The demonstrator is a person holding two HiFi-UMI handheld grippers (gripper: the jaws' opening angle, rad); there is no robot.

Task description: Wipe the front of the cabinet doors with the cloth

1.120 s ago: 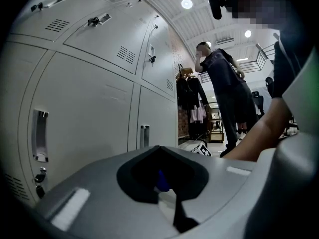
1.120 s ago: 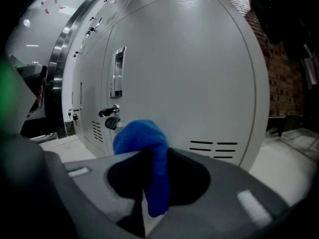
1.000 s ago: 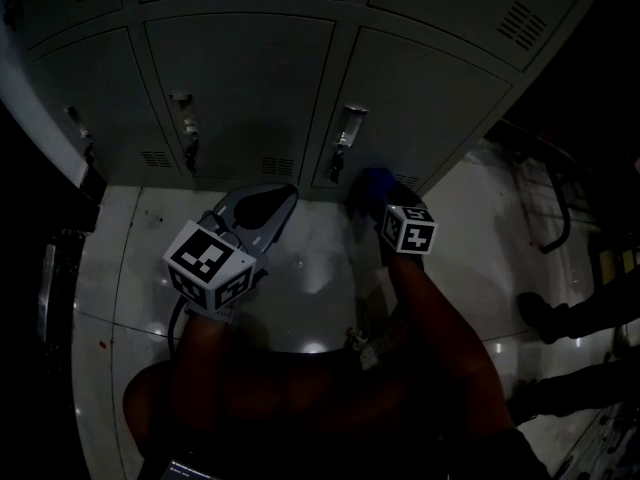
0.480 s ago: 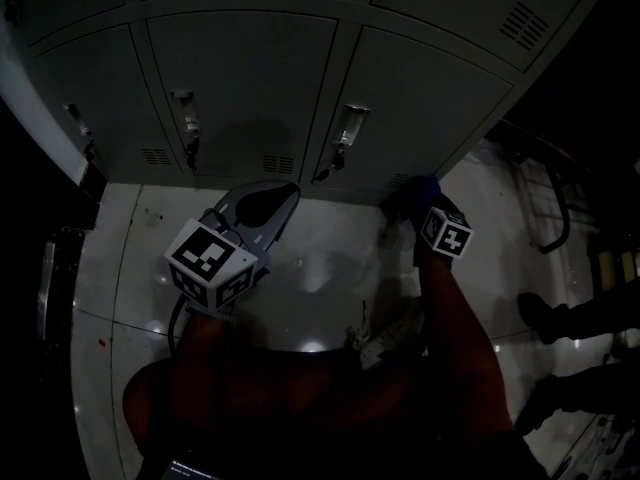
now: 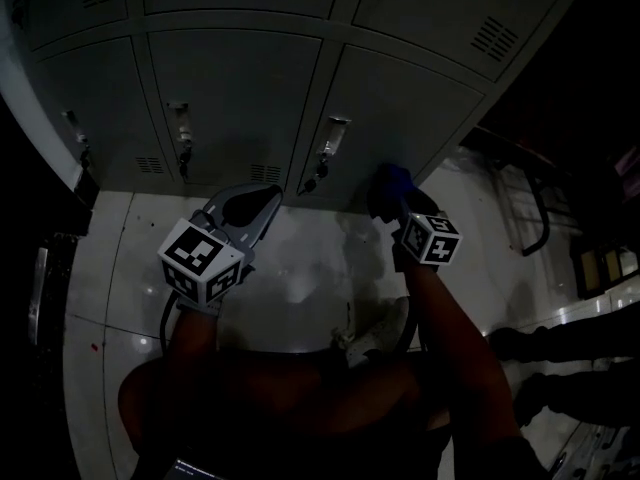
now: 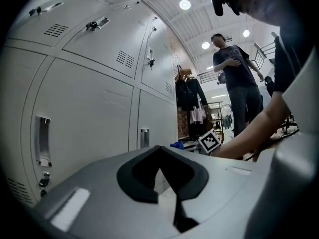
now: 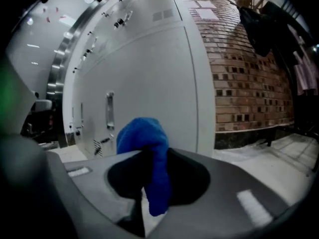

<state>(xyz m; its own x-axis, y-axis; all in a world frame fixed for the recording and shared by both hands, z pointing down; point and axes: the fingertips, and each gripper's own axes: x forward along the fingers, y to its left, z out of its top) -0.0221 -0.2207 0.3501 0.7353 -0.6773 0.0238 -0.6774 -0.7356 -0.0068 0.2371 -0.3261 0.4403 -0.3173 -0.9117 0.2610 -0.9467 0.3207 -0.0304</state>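
The left gripper (image 5: 268,196) is being held low over the pale floor (image 5: 310,268), jaws pressed together with nothing between them. Farther right, a blue cloth (image 5: 388,184) is being pinched in the closed jaws of the right gripper (image 5: 392,208), near the foot of the right-hand cabinet door (image 5: 400,108); whether the door is being touched cannot be told.

- The cloth (image 7: 144,143) is bright blue and plain, with no print.
- The cabinet doors (image 7: 149,83) are one flat pale grey-white. In the dim head view they look dull grey.
- The left gripper (image 6: 159,156) has a light grey shell and black pads (image 6: 134,178). Its cube (image 5: 203,258) bears black-and-white square markers.
- The right gripper (image 7: 147,158) shows the same grey and black.
- The brick wall (image 7: 249,83) is red-brown with pale mortar lines.
- The floor (image 5: 300,268) is pale glossy tile with thin dark joints.
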